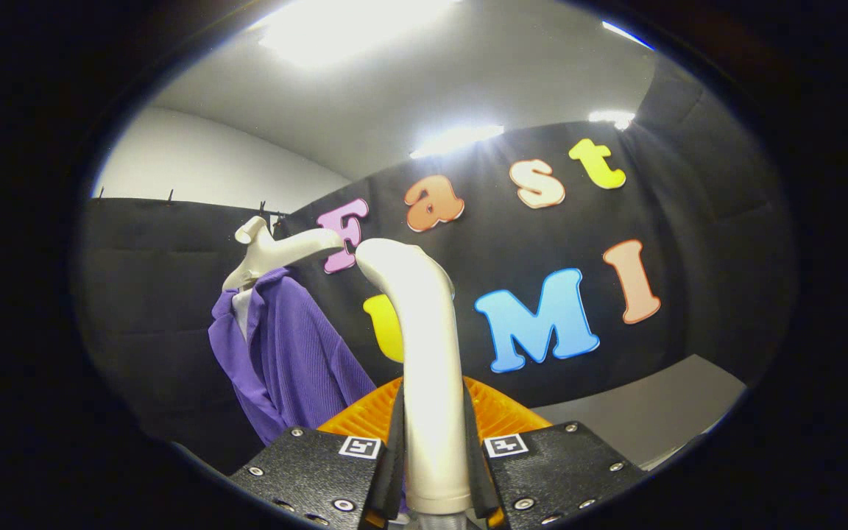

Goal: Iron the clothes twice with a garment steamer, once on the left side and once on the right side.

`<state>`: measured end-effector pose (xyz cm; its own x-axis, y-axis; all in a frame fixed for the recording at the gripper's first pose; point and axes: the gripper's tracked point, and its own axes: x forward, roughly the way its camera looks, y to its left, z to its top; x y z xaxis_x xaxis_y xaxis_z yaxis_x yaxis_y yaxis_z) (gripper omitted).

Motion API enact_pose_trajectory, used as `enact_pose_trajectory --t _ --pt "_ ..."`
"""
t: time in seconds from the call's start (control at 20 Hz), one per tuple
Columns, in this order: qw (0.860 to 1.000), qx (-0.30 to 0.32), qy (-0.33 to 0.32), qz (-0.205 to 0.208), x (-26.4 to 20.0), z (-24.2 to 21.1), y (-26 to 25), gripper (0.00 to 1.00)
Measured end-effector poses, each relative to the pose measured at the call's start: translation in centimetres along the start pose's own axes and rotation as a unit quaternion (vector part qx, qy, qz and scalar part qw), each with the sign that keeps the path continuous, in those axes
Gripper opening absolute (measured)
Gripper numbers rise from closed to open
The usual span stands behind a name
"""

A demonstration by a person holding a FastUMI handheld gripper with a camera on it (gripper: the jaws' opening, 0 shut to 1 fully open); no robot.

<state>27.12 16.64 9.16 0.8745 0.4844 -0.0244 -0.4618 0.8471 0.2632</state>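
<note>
Gripper view: tongs (435, 471) clamp the steamer handle (428, 353) between both fingers.

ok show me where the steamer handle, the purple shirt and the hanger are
steamer handle (430, 368): gripper view, middle of its shaft, clamped between the fingers of the gripper (433, 471).
purple shirt (299, 361): gripper view, front panel below the collar.
hanger (284, 250): gripper view, pale arm above the collar.

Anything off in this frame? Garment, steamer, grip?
Nothing stands out. The tongs are shut on the white steamer handle, which stands upright between them. The purple garment hangs on its white hanger beyond, collar open, undamaged.
</note>
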Motion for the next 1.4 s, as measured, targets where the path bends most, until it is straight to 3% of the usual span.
enact_pose_trajectory --t 0.9,1.4 --pt "0.988 -0.115 -0.098 -0.025 1.0 -1.7 13.3 0.36" --pt "0.977 -0.186 -0.090 -0.054 2.8 -4.8 14.6 0.37"
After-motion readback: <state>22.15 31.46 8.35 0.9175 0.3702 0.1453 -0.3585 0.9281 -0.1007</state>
